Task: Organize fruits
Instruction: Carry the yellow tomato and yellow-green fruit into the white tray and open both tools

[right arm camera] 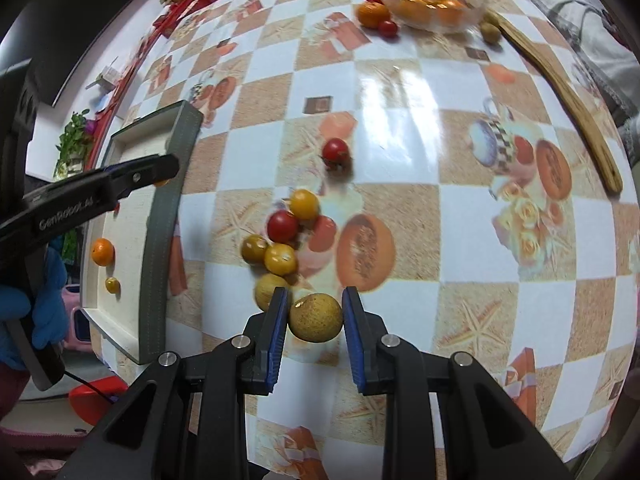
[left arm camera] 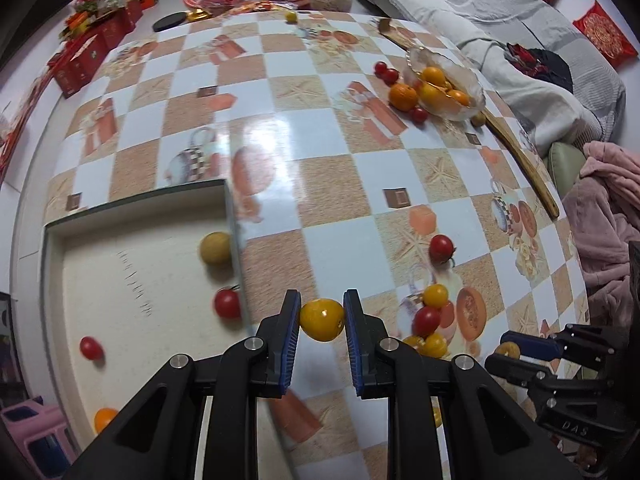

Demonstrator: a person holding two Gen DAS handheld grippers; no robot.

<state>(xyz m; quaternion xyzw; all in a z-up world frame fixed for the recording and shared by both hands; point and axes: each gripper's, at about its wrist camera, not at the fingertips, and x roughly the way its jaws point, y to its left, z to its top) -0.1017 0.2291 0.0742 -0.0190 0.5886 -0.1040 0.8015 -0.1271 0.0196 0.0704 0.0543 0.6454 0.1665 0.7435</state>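
White lettering reading "GenRobot.AI" runs along the black arm of the left claw (right arm camera: 160, 170) as seen from the right wrist, and "DAS" is embossed on the right claw's body in the left wrist view. The left claw (left arm camera: 322, 318) pinches a smooth, glossy yellow tomato (left arm camera: 322, 319) between its ribbed blue pads, held just beside the tray's right wall. The right claw (right arm camera: 315, 316) pinches a round, matte tan longan (right arm camera: 316, 317) over the worktop (right arm camera: 400, 92), which wears a shiny checkered cloth printed with starfish, gift boxes and melons. The shallow rectangular tray (left arm camera: 136, 200), grey-rimmed with a cream floor, holds a tan longan (left arm camera: 216, 248), two red cherry tomatoes (left arm camera: 227, 303) and an orange fruit (left arm camera: 105, 418). A scalloped clear glass bowl (left arm camera: 476, 92) at the far side holds several orange and yellow fruits, with an orange (left arm camera: 403, 96) and red tomatoes beside it. A loose cluster of tomatoes (right arm camera: 282, 236) lies near the right claw. A long wooden spatula (right arm camera: 560, 92) lies along the worktop's right edge.
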